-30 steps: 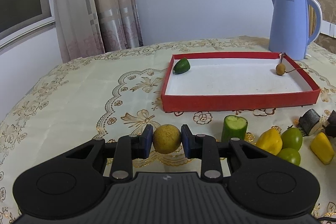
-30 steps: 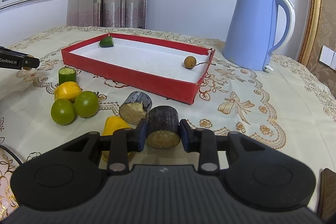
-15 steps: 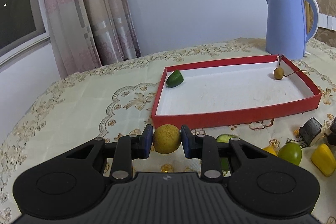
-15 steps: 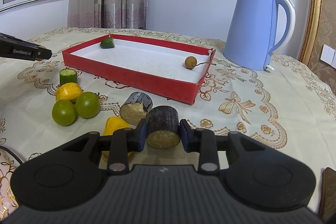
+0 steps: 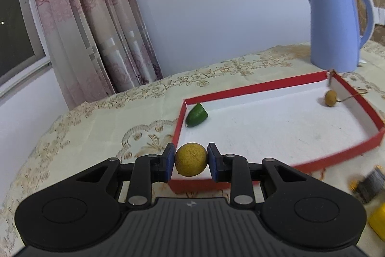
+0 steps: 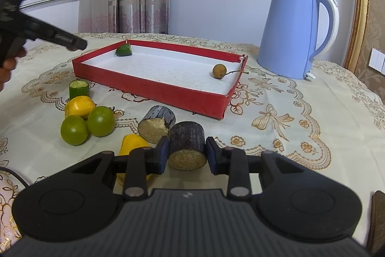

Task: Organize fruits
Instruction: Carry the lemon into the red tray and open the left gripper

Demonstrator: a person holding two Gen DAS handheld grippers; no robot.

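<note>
Two wrist views show us one bench under a cream embroidered cloth. We see on it a blue kettle, standing just beyond the far right corner of a red tray with a white floor. Inside the tray we find a green cucumber end in the far left corner and a small brown longan with its stem near the right wall. On the bench in front of the tray we note a cut cucumber piece standing upright, a yellow fruit touching two green round fruits, a yellow wedge, and a dark sugarcane section lying on its side. We see the right gripper with its fingers closed on a second dark sugarcane piece, low by the bench. We see the left gripper with its fingers closed on a yellow-brown round fruit, raised at the near left corner of the tray. Whether the fruit is over the tray floor or its wall, we cannot tell.
</note>
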